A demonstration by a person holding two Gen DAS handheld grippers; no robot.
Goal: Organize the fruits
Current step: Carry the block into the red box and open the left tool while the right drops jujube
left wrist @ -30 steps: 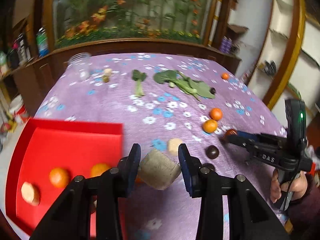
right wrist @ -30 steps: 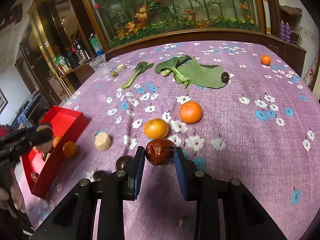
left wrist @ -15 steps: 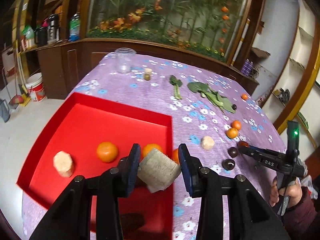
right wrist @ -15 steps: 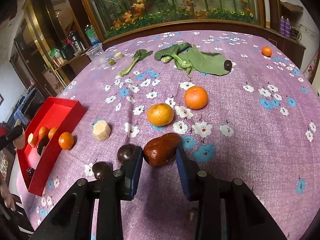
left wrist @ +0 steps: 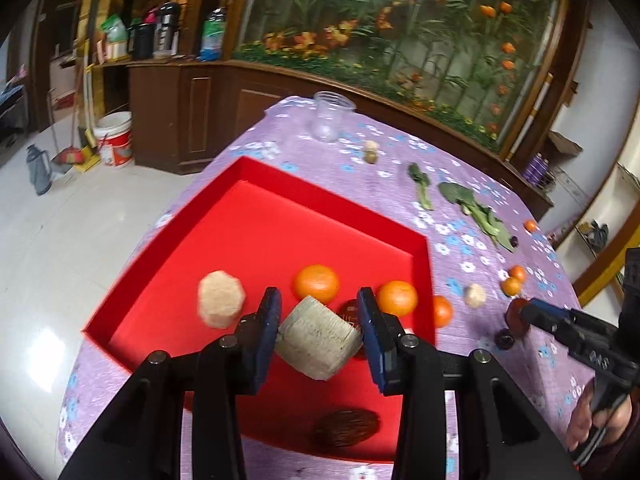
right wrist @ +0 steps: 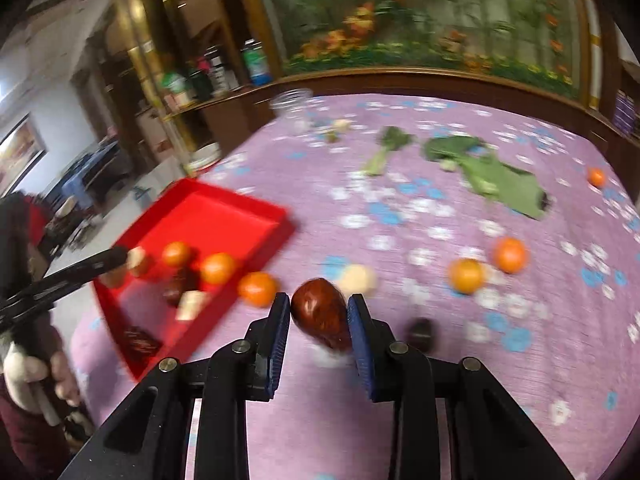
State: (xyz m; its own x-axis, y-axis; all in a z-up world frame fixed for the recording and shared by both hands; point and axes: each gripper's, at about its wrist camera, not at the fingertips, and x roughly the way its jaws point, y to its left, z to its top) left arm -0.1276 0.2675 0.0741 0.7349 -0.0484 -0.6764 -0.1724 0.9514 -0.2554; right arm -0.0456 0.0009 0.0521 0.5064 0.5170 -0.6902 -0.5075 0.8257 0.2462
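On the left, the red tray (left wrist: 224,216) was seen at the near-left corner of the desk (left wrist: 400,168), which was covered by a purple flowered cloth. In the tray lay a pale faceted fruit piece (left wrist: 221,299), two oranges (left wrist: 316,283), a dark reddish fruit partly hidden behind the tongs, and a dark oval fruit (left wrist: 345,427) near the front wall. A third orange (left wrist: 442,311) rested just outside the tray's right wall.

The left tongs (left wrist: 318,320) were closed on a beige cut block (left wrist: 316,338), which was held clear above the tray floor, near the middle of the tray, with its flat faces against the pads. The tray was thus directly below this block, so the coming move is judged to be a lowering and a release, with free floor to the far side of the block.

Further right, the right tongs (right wrist: 319,318) were nearly shut on a glossy dark red date-like fruit (right wrist: 320,314). Its long axis was tilted, running from upper left to lower right between the pads. It was held above the cloth, to the right of the tray; the tray lay to the left of these tongs, beyond the outside orange, so a leftward carry is judged to be needed. The right view was blurred.

Two more oranges (right wrist: 466,276), a pale piece, a small dark fruit (right wrist: 420,330) and leafy greens (right wrist: 496,176) remained on the cloth to the right.
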